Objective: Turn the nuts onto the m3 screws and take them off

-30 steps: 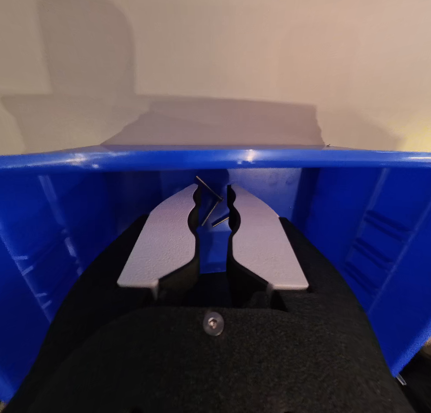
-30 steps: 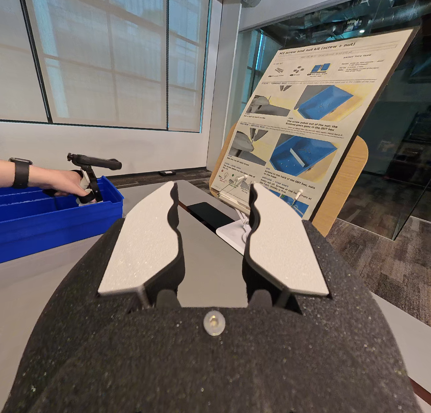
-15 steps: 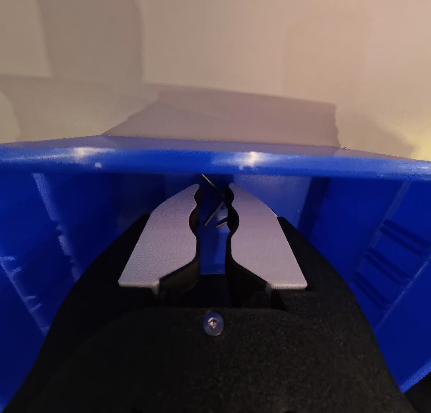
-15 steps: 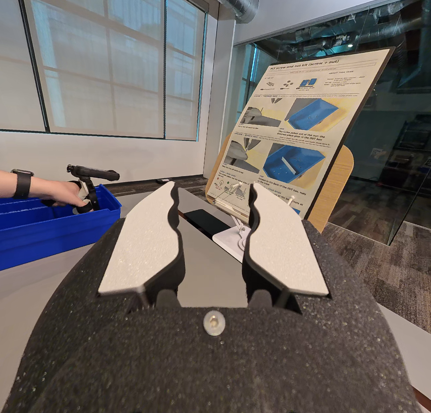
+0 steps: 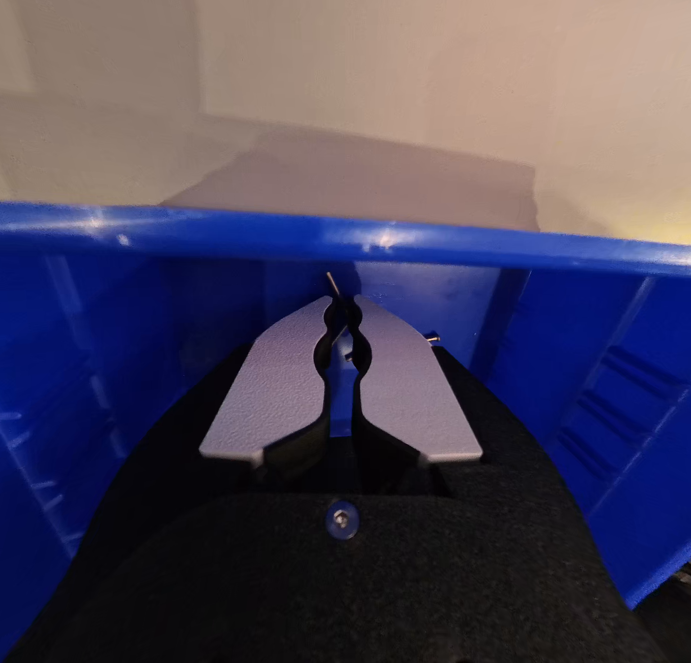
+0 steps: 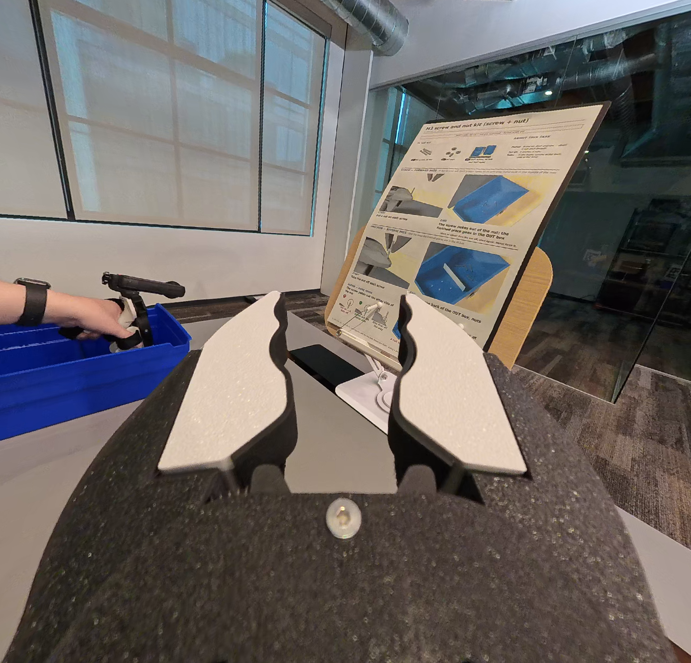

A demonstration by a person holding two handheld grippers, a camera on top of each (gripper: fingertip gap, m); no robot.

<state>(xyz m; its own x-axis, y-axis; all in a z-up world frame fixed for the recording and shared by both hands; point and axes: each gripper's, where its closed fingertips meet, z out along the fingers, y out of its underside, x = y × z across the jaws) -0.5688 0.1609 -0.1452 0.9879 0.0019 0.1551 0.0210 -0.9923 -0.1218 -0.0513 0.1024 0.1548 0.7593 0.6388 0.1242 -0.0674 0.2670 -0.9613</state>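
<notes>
Your left gripper [image 5: 343, 300] is deep inside the blue bin [image 5: 374, 239], nose right up near the far wall, so you've got walls close on three sides: the far rim runs straight across above the tips, and the left and right walls box you in. Free room is basically up and back. The fingers [image 5: 284, 375] are pinched nearly together at the tips with a thin screw [image 5: 332, 283] clamped between them, its end poking up and left past the tips toward the wall. Another small screw [image 5: 433, 337] sits on the bin floor just off the right finger's outer edge (there's one more bit showing in the gap between the fingers, too small to tell what). Your right gripper [image 6: 339, 302] floats above the grey table [image 6: 37, 469], well clear of the bin, fingers spread wide with nothing between them. Ahead of it stands the tilted instruction board [image 6: 467, 214] on its white stand [image 6: 359, 390], with plenty of bare table in between. From that side you can see your hand [image 6: 89, 317] reaching into the bin.
</notes>
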